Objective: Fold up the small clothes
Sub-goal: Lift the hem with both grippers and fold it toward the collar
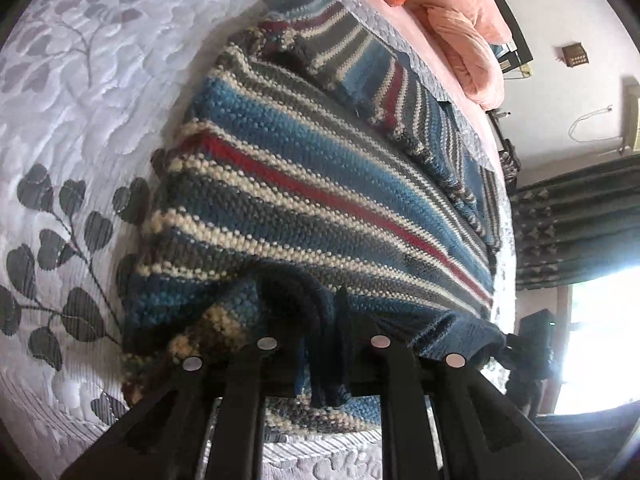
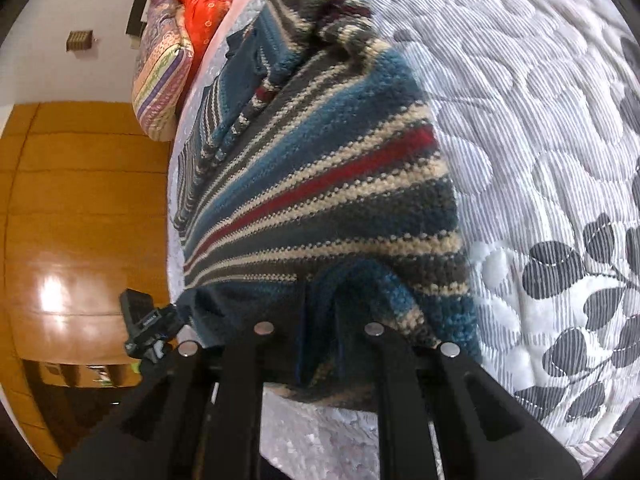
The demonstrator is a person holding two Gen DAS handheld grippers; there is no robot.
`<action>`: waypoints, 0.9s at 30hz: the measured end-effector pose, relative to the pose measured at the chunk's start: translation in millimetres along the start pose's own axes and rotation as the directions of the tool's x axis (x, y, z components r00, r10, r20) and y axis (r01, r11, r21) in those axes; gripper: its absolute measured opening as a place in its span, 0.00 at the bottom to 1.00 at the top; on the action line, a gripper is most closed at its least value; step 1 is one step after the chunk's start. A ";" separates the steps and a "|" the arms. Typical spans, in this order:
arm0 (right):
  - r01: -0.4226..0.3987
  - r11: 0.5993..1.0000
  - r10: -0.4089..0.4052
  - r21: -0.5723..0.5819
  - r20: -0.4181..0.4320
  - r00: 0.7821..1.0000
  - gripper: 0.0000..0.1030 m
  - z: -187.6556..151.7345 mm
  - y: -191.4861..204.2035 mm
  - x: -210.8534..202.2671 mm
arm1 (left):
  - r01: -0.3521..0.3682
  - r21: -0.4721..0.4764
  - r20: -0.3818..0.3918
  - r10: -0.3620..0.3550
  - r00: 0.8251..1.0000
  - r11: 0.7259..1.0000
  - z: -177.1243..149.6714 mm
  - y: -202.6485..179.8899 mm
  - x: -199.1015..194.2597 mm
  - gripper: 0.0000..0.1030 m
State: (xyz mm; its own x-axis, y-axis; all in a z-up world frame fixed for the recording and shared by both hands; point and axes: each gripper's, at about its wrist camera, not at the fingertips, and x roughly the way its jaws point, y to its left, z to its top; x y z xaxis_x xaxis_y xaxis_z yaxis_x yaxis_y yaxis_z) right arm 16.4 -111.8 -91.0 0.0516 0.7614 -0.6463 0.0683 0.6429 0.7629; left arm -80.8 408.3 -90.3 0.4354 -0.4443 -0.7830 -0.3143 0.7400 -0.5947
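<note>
Lay on white quilted bedspread (image 1: 80, 128): striped knit sweater (image 1: 304, 184), one sleeve already folded across body. Near hem lifted, pinched by left gripper (image 1: 324, 344) and right gripper (image 2: 320, 330). Remaining, apparently: hem-to-collar fold.

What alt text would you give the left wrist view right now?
The left gripper pinches a bunched edge of a striped knit sweater in blue, grey, cream and red. The sweater stretches away across a white quilted bedspread with grey leaf prints; the other gripper shows at its far corner.
</note>
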 end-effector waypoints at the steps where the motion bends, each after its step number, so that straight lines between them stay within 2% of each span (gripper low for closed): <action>1: -0.006 1.000 0.006 0.001 -0.001 1.000 0.12 -0.3 -0.3 -2.9 | 0.014 -0.009 -0.003 -0.014 1.000 1.000 -0.3 2.0 -3.0 0.16; 4: 0.013 1.000 -0.013 -0.010 0.000 1.000 0.20 -3.7 0.9 -10.6 | 0.035 -0.023 0.014 -0.035 0.999 0.999 -2.9 5.0 -15.2 0.23; 5: 0.021 1.000 -0.021 -0.009 0.006 1.000 0.26 -5.0 0.6 -13.7 | 0.036 -0.022 0.020 -0.036 0.999 0.999 -4.0 4.2 -18.0 0.25; 7: 0.030 1.000 -0.030 -0.009 0.027 0.999 0.29 -6.1 -0.2 -22.4 | 0.049 -0.021 0.028 -0.048 0.998 0.999 -6.5 4.6 -25.8 0.27; 9: 0.070 0.997 -0.069 -0.022 0.060 0.996 0.34 -7.6 0.7 -34.1 | 0.030 -0.015 0.043 -0.029 0.999 0.999 -9.2 3.8 -33.4 0.35; 10: 0.093 0.995 -0.091 -0.028 0.075 0.993 0.34 -8.3 1.2 -38.1 | 0.013 -0.011 0.053 -0.012 0.998 1.000 -9.9 4.0 -38.0 0.36; 12: 0.151 0.987 -0.146 -0.046 0.101 0.984 0.43 -10.5 2.6 -45.8 | 0.012 -0.016 0.078 -0.010 0.997 1.000 -11.5 6.3 -50.0 0.36; 14: 0.211 0.975 -0.202 -0.069 0.122 0.972 0.43 -13.9 4.6 -51.6 | -0.007 -0.014 0.104 0.008 0.995 1.000 -12.2 6.5 -59.9 0.36; 17: 0.230 0.968 -0.214 -0.100 0.145 0.966 0.43 -17.5 8.6 -58.1 | -0.043 0.024 0.121 0.040 0.992 0.999 -12.4 1.3 -67.3 0.37; 20: 0.243 0.959 -0.218 -0.146 0.164 0.962 0.45 -18.8 18.2 -58.6 | -0.095 0.100 0.128 0.081 0.988 0.990 -10.9 -13.7 -65.2 0.44; 23: 0.280 0.939 -0.244 -0.199 0.184 0.952 0.52 -16.9 31.4 -55.0 | -0.149 0.213 0.120 0.126 0.985 0.966 -7.0 -33.1 -54.4 0.49; 24: 0.292 0.932 -0.254 -0.215 0.188 0.949 0.53 -15.7 35.9 -52.7 | -0.175 0.264 0.113 0.149 0.982 0.949 -5.0 -40.5 -47.8 0.53; 27: 0.307 0.913 -0.264 -0.268 0.185 0.947 0.53 -12.6 48.7 -44.0 | -0.230 0.372 0.096 0.209 0.973 0.899 -1.0 -54.1 -30.2 0.55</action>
State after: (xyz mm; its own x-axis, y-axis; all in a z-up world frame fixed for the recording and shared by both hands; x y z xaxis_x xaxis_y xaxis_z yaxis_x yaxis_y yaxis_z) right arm 4.9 -112.9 -25.2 0.2149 0.5359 -0.8165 -0.1885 0.8431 0.5037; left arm -77.8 381.2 -34.6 0.4395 -0.2291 -0.8685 -0.0692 0.9554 -0.2871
